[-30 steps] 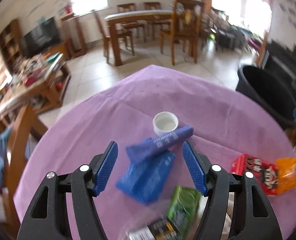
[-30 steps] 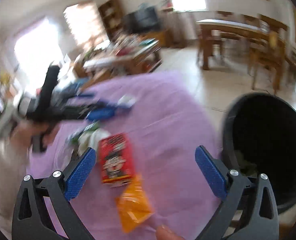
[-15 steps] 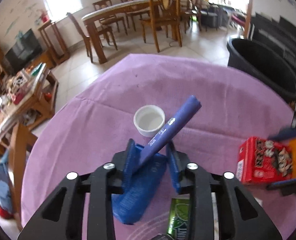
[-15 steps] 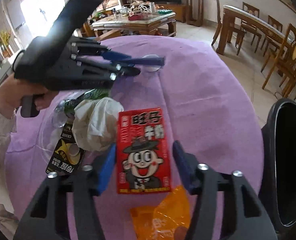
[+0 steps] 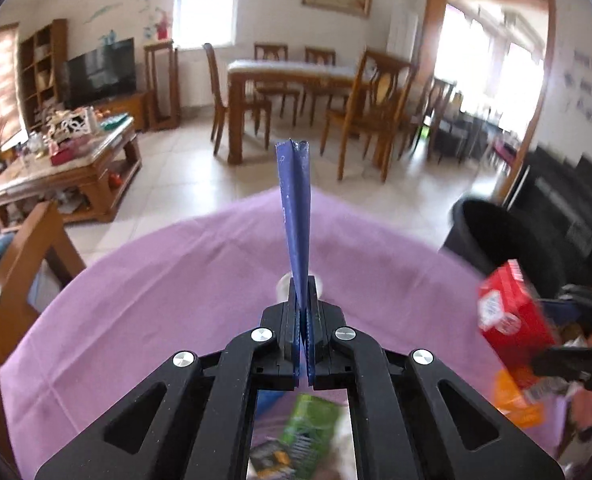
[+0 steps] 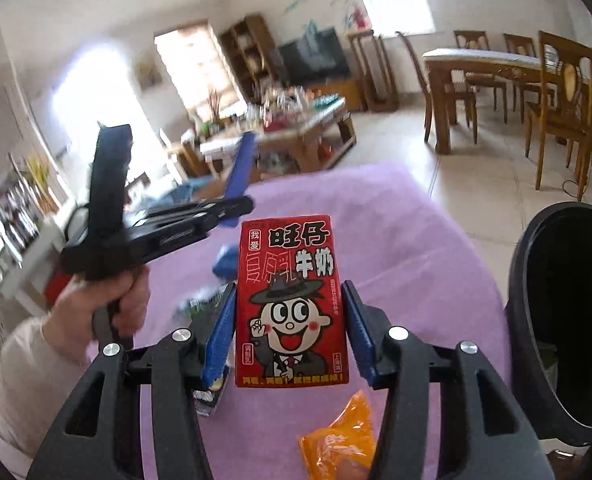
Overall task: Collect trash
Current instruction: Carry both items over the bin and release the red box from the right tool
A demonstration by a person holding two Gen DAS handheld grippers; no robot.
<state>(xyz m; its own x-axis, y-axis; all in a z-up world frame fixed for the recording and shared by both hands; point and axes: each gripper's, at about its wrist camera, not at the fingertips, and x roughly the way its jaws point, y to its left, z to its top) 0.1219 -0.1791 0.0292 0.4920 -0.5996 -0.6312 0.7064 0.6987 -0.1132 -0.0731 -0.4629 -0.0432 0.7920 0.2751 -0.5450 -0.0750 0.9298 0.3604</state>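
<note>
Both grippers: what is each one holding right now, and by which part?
Left gripper is shut on the lower end of a folded blue wrapper. Right gripper clamps the red milk carton by its two side faces.

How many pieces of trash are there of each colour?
Blue: 2, a wrapper in the left gripper and a bag on the table
Red: 1, a carton in the right gripper
Orange: 1, a packet
Green: 1, a packet
Black: 1, a packet
Total: 6 that I can make out
</note>
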